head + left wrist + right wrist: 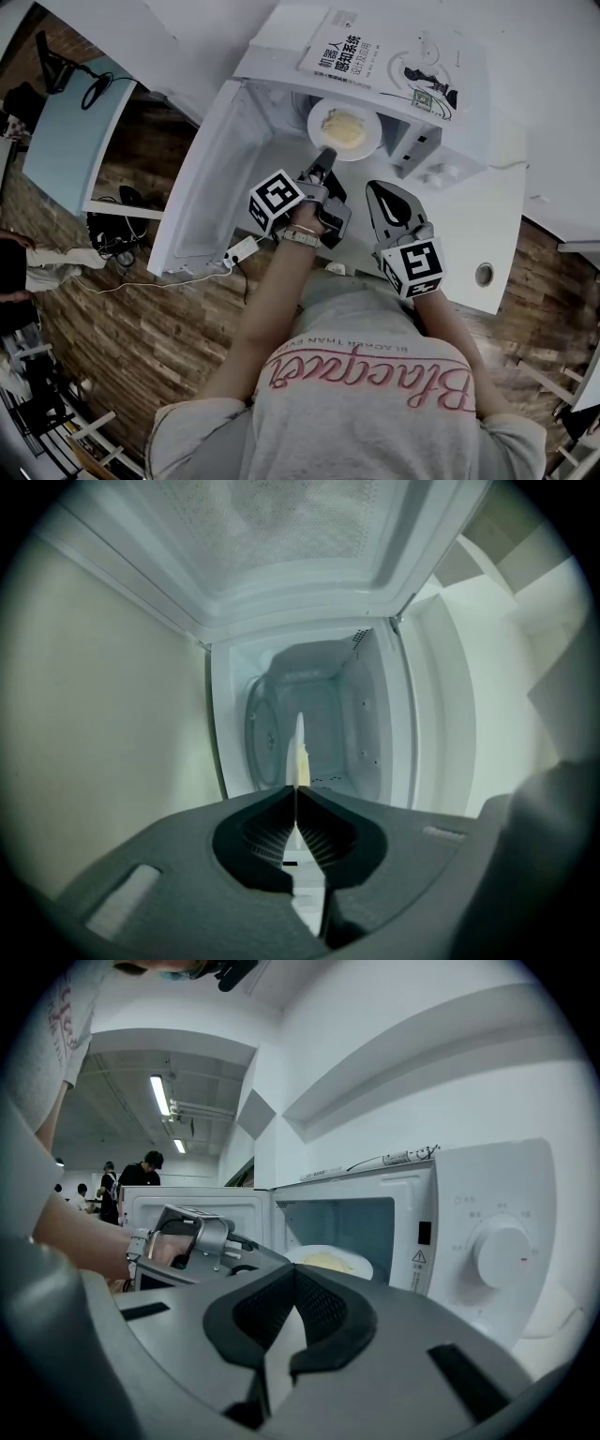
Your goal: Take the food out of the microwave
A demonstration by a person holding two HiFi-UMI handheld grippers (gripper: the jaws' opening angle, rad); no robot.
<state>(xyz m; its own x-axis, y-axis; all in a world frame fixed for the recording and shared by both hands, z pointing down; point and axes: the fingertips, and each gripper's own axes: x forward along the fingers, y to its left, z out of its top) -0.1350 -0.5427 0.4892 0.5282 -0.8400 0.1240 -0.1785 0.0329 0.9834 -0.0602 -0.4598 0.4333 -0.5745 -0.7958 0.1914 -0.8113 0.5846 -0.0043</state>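
Observation:
A white plate with pale yellow food sits at the mouth of the open white microwave, partly out past the opening. My left gripper is shut on the plate's near rim. In the left gripper view the plate shows edge-on between the closed pads, with the microwave's cavity behind it. My right gripper hangs shut and holds nothing, just right of the left one in front of the control panel. The right gripper view shows the plate and the left gripper beyond my right gripper.
The microwave door stands swung open to the left. A book lies on top of the microwave. The control dial is at the right. The white table has a cable hole. People stand far behind.

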